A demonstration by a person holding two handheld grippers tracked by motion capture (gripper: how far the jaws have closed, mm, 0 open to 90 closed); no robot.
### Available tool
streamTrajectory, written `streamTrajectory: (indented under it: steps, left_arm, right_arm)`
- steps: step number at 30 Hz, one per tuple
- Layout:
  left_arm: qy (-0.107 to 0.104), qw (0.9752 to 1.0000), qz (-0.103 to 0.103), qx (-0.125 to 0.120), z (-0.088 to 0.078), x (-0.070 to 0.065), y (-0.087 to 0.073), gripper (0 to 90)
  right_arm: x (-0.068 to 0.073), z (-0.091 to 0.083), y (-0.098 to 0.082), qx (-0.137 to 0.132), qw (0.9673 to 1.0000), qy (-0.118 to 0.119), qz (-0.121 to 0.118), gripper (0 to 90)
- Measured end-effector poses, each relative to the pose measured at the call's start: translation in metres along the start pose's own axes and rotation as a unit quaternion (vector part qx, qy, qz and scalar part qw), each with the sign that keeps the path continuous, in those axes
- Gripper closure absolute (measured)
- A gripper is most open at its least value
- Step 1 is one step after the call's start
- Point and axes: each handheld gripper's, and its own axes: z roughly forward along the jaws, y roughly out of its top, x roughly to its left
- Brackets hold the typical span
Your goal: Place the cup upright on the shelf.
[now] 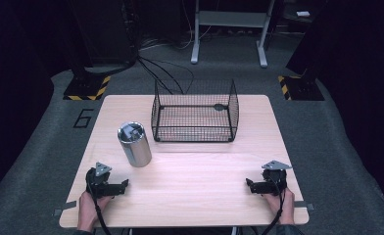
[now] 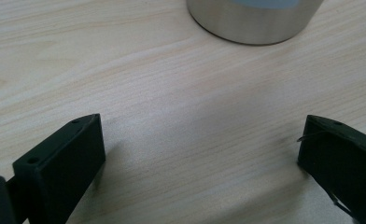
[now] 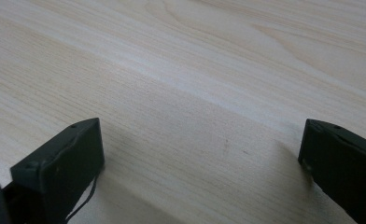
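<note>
A shiny steel canister [image 1: 134,143] stands upright on the left half of the wooden table [image 1: 190,171]; its base [image 2: 253,21] fills the top of the left gripper view. A black wire basket [image 1: 195,113] sits at the back middle with a small dark object [image 1: 220,106] inside, near its far right. My left gripper [image 1: 125,184] rests near the front left edge, just below the canister, jaws wide apart over bare wood. My right gripper [image 1: 249,183] lies near the front right edge, open too, with nothing between its fingers [image 3: 64,163].
The table stands on grey carpet. Behind it are a metal frame's legs [image 1: 195,44], cables [image 1: 156,68] on the floor, and two bases with yellow-black hazard stripes [image 1: 87,88]. Bare wood stretches between the two grippers.
</note>
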Motion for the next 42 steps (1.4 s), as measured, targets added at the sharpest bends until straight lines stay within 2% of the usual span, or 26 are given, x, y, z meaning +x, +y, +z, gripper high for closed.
streamTrajectory:
  steps: [4,6,8,14,15,24,25,27,28,31,35,42]
  left_arm:
    - [-0.007,1.0,0.005,0.001,0.0,0.0,0.0,0.0]
    - [-0.024,0.9997,0.005,0.001,-0.001,0.001,0.001,0.0]
    - [-0.03,0.9995,0.001,0.0,-0.002,0.001,0.0,0.1]
    - [-0.049,0.9986,-0.006,-0.02,-0.011,0.005,0.007,0.0]
    - [-0.056,0.9978,-0.01,-0.033,-0.014,0.006,0.011,0.0]
    - [-0.076,0.9945,-0.004,-0.071,-0.027,0.01,0.027,0.0]
    - [-0.081,0.9934,-0.005,-0.081,-0.03,0.01,0.031,0.0]
    - [-0.085,0.9928,-0.006,-0.084,-0.031,0.01,0.033,0.0]
    - [-0.091,0.9913,-0.008,-0.094,-0.033,0.01,0.036,0.0]
    - [-0.095,0.9906,-0.004,-0.098,-0.035,0.01,0.041,0.0]
    - [-0.106,0.9879,0.001,-0.113,-0.039,0.009,0.052,0.0]
    - [-0.11,0.9853,0.011,-0.13,-0.043,0.008,0.068,0.0]
  right_arm:
    - [0.0,0.0,0.0,0.0,1.0,0.0,0.0,0.0]
    - [0.0,0.0,0.0,0.0,1.0,0.0,0.0,0.0]
    - [0.0,0.0,0.0,0.0,1.0,0.0,0.0,0.0]
    - [0.0,0.0,0.0,0.0,1.0,0.0,0.0,0.0]
    - [0.0,0.0,0.0,0.0,1.0,0.0,0.0,0.0]
    - [0.0,0.0,0.0,0.0,1.0,0.0,0.0,0.0]
    - [0.0,0.0,0.0,0.0,1.0,0.0,0.0,0.0]
    - [0.0,0.0,0.0,0.0,1.0,0.0,0.0,0.0]
    - [0.0,0.0,0.0,0.0,1.0,0.0,0.0,0.0]
    - [0.0,0.0,0.0,0.0,1.0,0.0,0.0,0.0]
    - [0.0,0.0,0.0,0.0,1.0,0.0,0.0,0.0]
    - [0.0,0.0,0.0,0.0,1.0,0.0,0.0,0.0]
